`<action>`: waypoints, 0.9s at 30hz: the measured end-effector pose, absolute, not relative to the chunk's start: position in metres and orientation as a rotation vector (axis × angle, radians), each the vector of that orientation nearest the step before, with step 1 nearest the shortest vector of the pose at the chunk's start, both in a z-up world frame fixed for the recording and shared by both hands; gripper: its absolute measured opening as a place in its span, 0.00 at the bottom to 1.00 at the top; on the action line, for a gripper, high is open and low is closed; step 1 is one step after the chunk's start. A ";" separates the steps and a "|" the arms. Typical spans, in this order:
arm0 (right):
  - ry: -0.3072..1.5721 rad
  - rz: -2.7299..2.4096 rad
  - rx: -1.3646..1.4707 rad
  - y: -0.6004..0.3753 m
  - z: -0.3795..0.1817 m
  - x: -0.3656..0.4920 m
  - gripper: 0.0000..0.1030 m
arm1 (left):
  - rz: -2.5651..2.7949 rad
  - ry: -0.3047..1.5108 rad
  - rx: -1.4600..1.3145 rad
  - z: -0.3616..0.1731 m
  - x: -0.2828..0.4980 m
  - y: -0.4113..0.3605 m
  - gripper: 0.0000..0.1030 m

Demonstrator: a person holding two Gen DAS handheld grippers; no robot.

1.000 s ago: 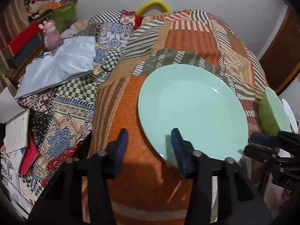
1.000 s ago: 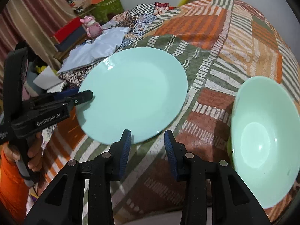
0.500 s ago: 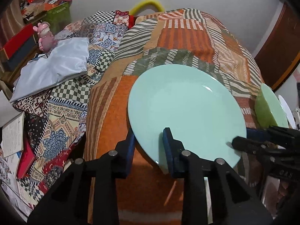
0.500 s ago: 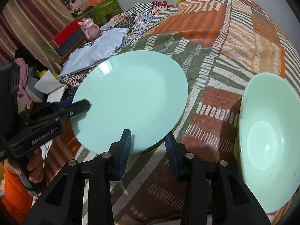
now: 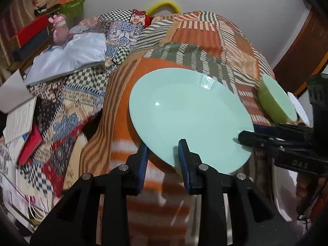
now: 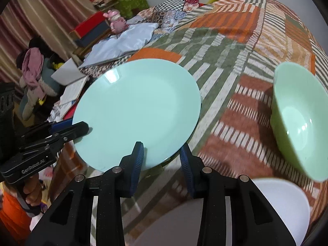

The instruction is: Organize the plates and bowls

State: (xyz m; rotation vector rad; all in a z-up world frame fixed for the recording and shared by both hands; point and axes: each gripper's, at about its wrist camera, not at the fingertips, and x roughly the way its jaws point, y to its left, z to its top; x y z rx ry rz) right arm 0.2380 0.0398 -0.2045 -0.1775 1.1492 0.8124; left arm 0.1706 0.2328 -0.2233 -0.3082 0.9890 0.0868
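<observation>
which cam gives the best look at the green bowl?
Right wrist. The green bowl shows its whole open inside and most of its rim there, on the patchwork cloth. The left wrist view catches it only edge-on at the right, small.

A mint-green plate is sitting mid-frame on a patchwork cover showing orange, olive and cream stripes. A pale green bowl is glowing at right, and a pink figurine is standing upper left.
</observation>
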 end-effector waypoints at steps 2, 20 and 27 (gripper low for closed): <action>1.136 0.815 -0.197 0.038 -0.203 0.235 0.31 | 0.069 0.993 -0.311 -0.224 0.159 0.230 0.29; 1.144 0.825 -0.218 0.051 -0.212 0.250 0.32 | 0.130 1.035 -0.351 -0.238 0.184 0.260 0.29; 1.152 0.837 -0.201 0.052 -0.215 0.252 0.33 | 0.119 1.026 -0.371 -0.245 0.191 0.263 0.29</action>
